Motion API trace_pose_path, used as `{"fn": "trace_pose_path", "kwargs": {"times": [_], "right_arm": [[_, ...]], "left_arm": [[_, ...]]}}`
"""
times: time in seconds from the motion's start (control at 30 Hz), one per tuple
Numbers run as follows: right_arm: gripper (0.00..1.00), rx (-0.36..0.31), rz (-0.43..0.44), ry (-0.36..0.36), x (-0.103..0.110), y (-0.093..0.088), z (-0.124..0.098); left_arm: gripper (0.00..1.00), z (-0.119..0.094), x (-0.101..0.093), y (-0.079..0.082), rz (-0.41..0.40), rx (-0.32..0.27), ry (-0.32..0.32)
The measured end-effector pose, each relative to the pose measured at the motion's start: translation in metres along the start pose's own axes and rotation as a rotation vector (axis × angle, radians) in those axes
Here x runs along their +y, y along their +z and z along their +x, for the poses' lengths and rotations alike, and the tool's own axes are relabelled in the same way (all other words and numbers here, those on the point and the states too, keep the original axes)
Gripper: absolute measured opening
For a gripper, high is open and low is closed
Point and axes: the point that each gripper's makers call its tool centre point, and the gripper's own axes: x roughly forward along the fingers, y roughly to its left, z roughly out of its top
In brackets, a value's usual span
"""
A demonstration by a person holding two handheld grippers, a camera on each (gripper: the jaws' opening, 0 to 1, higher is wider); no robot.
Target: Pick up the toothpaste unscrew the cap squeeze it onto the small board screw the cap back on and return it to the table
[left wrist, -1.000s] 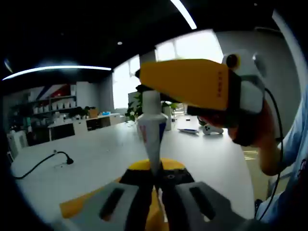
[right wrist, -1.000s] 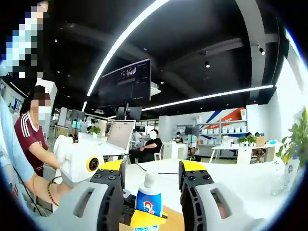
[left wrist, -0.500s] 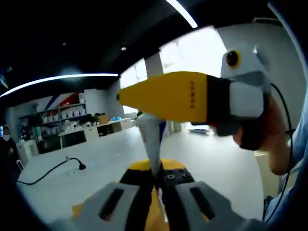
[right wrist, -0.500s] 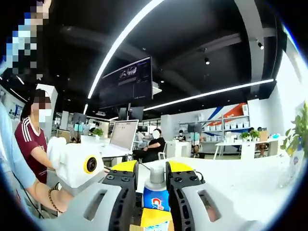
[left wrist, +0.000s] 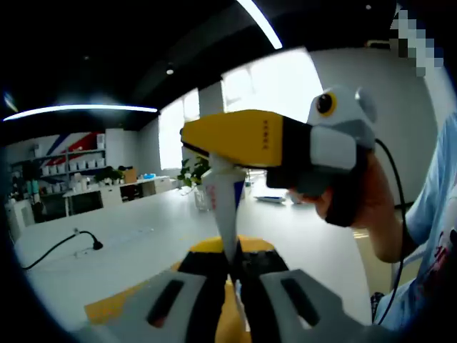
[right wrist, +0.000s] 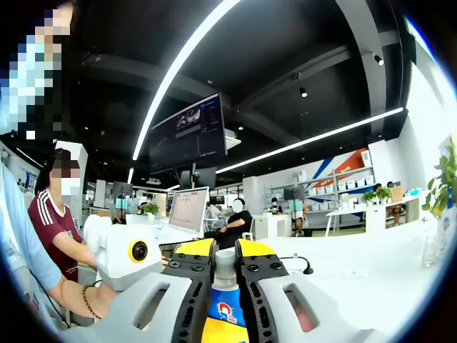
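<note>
Toothpaste [left wrist: 223,207] crimp — left tool [left wrist: 233,275]; cap [right wrist: 225,259] — right tool [right wrist: 225,275].

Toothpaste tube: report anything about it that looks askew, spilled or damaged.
Nothing stands out. The toothpaste tube stands upright, its flat end pinched by the left gripper. The right gripper is shut on the white cap at its top. No paste has spilled on the white table.

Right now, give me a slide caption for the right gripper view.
Right gripper closed on the toothpaste cap, with the tube held upright from below.
</note>
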Motion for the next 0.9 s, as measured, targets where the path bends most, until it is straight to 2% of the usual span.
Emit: {"fn": "trace_pose_path", "kwargs": {"times": [0.03, 0.13, 0.2, 0.23, 0.3, 0.43, 0.47, 0.57, 0.6, 0.63, 0.67, 0.7, 0.73, 0.77, 0.8, 0.9], "right_arm": [[0.1, 0.014, -0.008, 0.027, 0.003, -0.002, -0.001], [0.1, 0.037, 0.02, 0.133, 0.011, -0.004, -0.002], [0.1, 0.026, 0.055, 0.201, 0.014, -0.002, -0.004], [0.1, 0.004, 0.038, 0.237, 0.015, 0.001, -0.005], [0.1, -0.008, -0.011, 0.309, 0.02, 0.003, -0.005], [0.09, -0.033, 0.122, 0.503, 0.031, 0.011, -0.009], [0.1, -0.036, 0.142, 0.571, 0.034, 0.013, -0.011], [0.1, -0.017, 0.142, 0.702, 0.038, 0.015, -0.014], [0.1, -0.015, 0.134, 0.697, 0.035, 0.016, -0.011], [0.1, -0.003, 0.142, 0.736, 0.037, 0.016, -0.012], [0.1, -0.01, 0.127, 0.72, 0.033, 0.017, -0.009], [0.1, -0.028, 0.102, 0.672, 0.027, 0.017, -0.004], [0.1, -0.024, 0.114, 0.696, 0.029, 0.017, -0.005], [0.1, -0.03, 0.081, 0.729, 0.034, 0.017, -0.009], [0.1, -0.027, 0.06, 0.729, 0.034, 0.016, -0.009], [0.1, -0.018, 0.069, 0.754, 0.037, 0.012, -0.013]], "left_arm": [[0.03, 0.0, -0.003, -0.001, -0.004, -0.003, -0.044], [0.03, -0.002, -0.008, -0.004, 0.014, 0.002, -0.119], [0.03, -0.003, -0.014, -0.002, 0.022, 0.003, -0.188], [0.03, -0.004, -0.019, -0.001, 0.008, 0.001, -0.241], [0.03, -0.005, -0.016, 0.001, -0.021, -0.001, -0.279], [0.03, -0.009, -0.029, 0.009, -0.001, -0.023, -0.404], [0.03, -0.01, -0.031, 0.011, 0.001, -0.027, -0.434], [0.03, -0.011, -0.034, 0.013, -0.018, -0.027, -0.508], [0.03, -0.01, -0.031, 0.014, -0.02, -0.034, -0.504], [0.03, -0.01, -0.031, 0.014, -0.023, -0.035, -0.512], [0.03, -0.01, -0.033, 0.014, -0.036, -0.037, -0.534], [0.03, -0.009, -0.028, 0.018, -0.092, -0.049, -0.529], [0.03, -0.009, -0.026, 0.017, -0.121, -0.044, -0.541], [0.03, -0.009, -0.024, 0.015, -0.115, -0.046, -0.549], [0.04, -0.009, -0.023, 0.013, -0.126, -0.044, -0.552], [0.03, -0.011, -0.032, 0.009, -0.103, -0.043, -0.559]]}}
